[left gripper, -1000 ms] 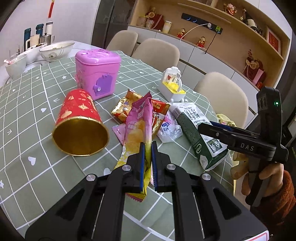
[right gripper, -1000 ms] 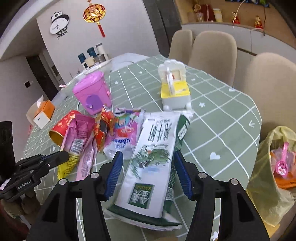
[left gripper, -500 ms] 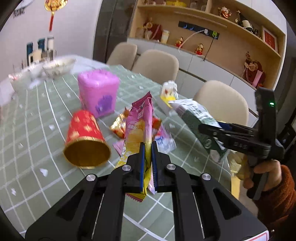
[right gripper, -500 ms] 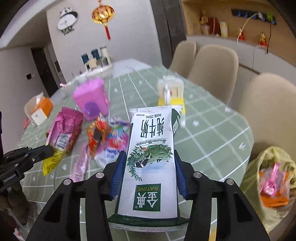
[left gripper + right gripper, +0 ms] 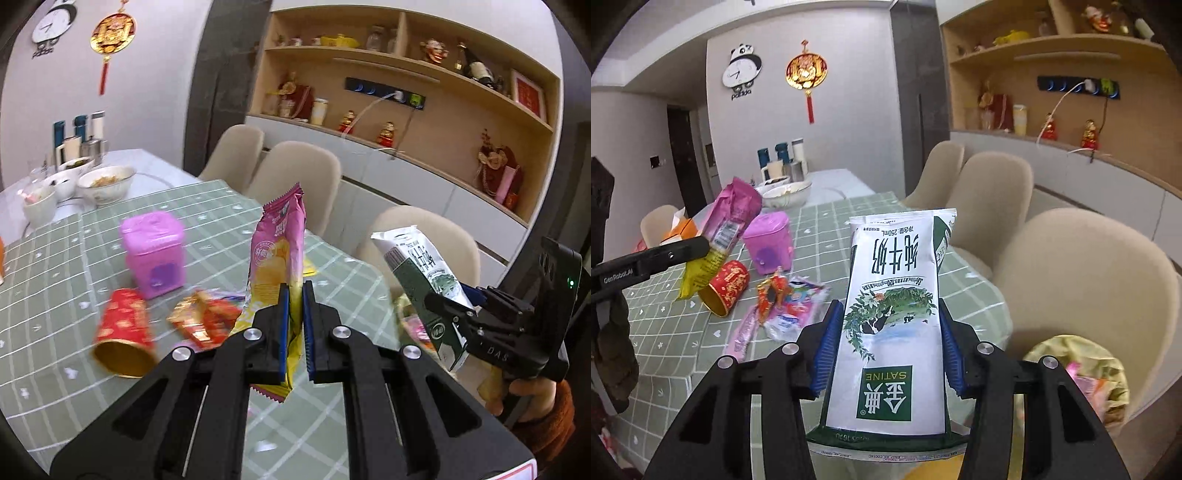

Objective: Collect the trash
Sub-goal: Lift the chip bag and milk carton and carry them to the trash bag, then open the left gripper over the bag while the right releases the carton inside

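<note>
The left gripper (image 5: pixel 294 328) is clamped on a pink chip bag (image 5: pixel 277 258), held above the table (image 5: pixel 55 266). The right gripper (image 5: pixel 888 343) squeezes a milk carton (image 5: pixel 894 317) printed "SATINE" and "250mL". At its 4 o'clock sits a yellow trash bag (image 5: pixel 1082 369).

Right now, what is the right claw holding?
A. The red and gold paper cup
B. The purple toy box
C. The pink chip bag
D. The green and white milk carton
D: the right claw has its blue pads pressed on both sides of the milk carton, lifted off the table, while the pink chip bag sits in the left claw.
</note>
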### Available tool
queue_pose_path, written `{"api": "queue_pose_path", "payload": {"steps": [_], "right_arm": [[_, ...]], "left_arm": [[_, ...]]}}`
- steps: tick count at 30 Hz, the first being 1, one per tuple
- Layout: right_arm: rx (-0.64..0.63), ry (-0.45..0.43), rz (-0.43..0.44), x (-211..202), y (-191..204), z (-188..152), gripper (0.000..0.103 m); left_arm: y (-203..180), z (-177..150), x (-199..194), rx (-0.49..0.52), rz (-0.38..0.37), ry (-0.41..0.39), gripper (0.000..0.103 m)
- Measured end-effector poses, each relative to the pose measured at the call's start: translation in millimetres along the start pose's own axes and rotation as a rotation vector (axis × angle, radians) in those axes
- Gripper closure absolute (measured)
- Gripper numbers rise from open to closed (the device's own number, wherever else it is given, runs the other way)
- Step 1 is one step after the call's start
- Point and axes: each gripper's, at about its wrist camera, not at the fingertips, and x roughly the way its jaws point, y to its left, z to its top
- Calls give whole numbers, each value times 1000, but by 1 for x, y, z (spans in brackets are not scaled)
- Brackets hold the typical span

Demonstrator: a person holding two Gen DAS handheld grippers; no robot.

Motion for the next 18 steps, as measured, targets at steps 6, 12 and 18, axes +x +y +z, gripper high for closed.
{"api": "queue_pose_path", "payload": {"steps": [6,12,18], "right_arm": [[4,-34,-74,-30,-59,-8,56],[38,-39,-168,-46,-117,-20,56],[93,-43,-248,-60,-163,-30,56]], "left_arm": [[-61,-1,37,41,-112,34,96],[-123,-11,88,81,-215,96,96],[-178,-22,147,130,-325,199,96]]}}
